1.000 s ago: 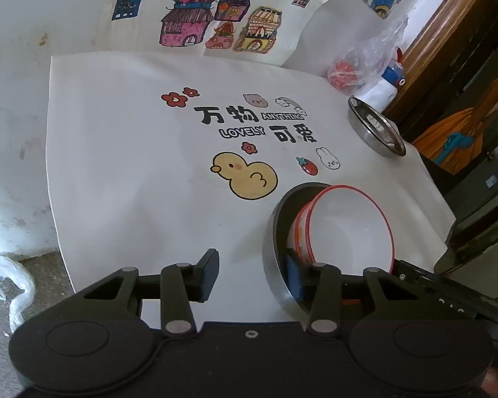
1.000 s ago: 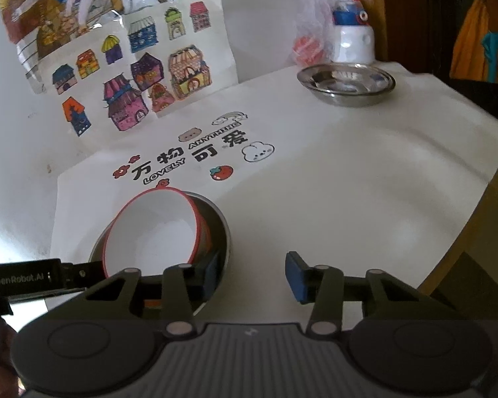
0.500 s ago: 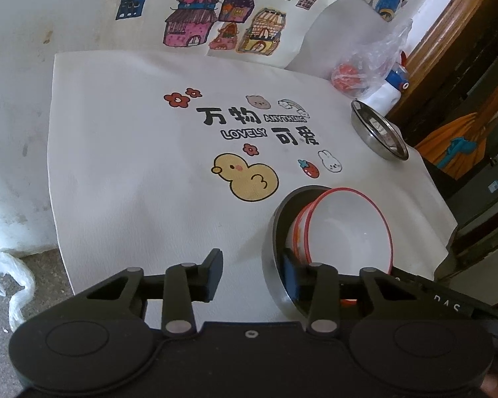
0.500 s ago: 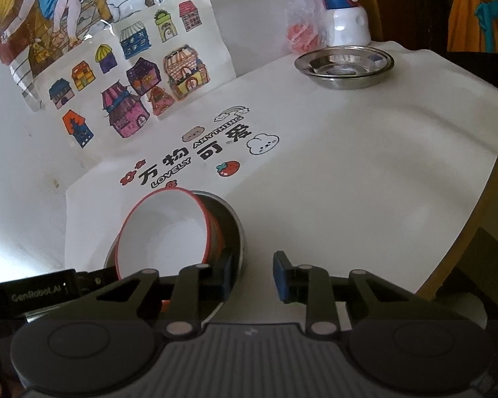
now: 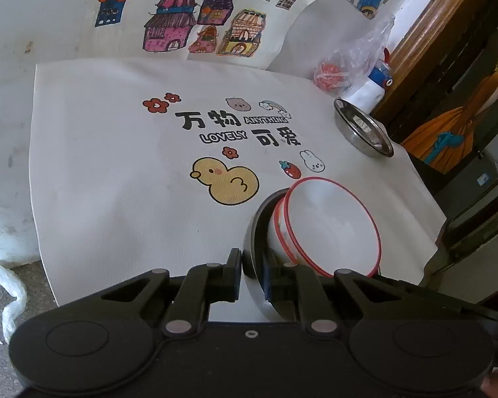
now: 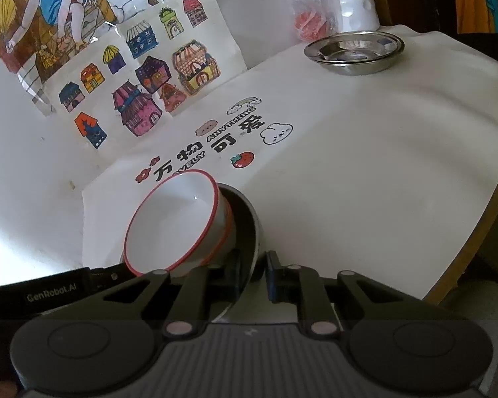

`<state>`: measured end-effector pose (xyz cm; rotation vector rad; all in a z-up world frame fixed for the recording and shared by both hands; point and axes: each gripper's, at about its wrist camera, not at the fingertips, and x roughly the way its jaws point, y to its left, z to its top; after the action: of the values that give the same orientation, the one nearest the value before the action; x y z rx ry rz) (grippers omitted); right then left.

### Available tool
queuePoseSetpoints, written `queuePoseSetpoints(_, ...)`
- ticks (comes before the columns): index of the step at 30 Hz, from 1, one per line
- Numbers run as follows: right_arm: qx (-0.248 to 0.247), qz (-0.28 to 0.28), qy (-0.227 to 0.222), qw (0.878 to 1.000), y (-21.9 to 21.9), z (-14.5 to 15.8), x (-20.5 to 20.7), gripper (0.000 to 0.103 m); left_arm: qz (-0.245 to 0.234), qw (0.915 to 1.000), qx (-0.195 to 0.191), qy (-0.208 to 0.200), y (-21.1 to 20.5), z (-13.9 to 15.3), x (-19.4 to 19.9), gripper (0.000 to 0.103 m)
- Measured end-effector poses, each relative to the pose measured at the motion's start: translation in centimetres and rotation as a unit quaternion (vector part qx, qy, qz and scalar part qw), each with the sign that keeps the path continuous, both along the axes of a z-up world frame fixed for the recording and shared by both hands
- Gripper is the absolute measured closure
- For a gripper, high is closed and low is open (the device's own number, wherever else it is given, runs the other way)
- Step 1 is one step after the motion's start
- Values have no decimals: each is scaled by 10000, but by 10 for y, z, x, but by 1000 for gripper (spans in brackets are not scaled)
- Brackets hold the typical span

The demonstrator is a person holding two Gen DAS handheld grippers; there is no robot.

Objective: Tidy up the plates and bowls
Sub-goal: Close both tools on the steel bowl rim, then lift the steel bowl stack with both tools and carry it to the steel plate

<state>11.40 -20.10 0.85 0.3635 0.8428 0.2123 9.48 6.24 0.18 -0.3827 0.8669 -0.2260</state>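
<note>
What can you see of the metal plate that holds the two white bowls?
The near steel plate is round and shiny, with a raised rim. It sits at the near edge of the white printed tablecloth, tilted, not flat. Two nested white bowls with red rims lean inside it. The left claw and the right claw each pinch its rim from opposite sides, one finger inside and one outside; both have just been closing on it. Much of its inside is hidden by the bowls.

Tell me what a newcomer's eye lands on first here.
Nearest the cameras, two stacked red-rimmed white bowls sit tilted in a steel plate, whose rim the left gripper and right gripper have just closed on. Behind lies the duck-print mat, with more steel plates at its far corner.
</note>
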Motion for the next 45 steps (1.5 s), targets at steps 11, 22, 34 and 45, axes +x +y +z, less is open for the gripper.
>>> queuePoseSetpoints(11, -194, 20, -187, 9996, 5, 2, -6, 88, -36, 9999, 58, -140, -2, 0, -5, 91)
queuePoseSetpoints(22, -197, -103, -222, 9995, -2, 2, 1, 88, -72, 9997, 138, -192, -7, 1, 0, 93)
queuePoseSetpoints(34, -178, -344, -318, 9987, -22, 4, 20, 88, -294, 9991, 177, -264, -26, 3, 32, 96)
queuePoseSetpoints(45, 5, -449, -378, 9983, -48, 6, 52, 88, -406, 9976, 367, -415, -49, 14, 68, 99)
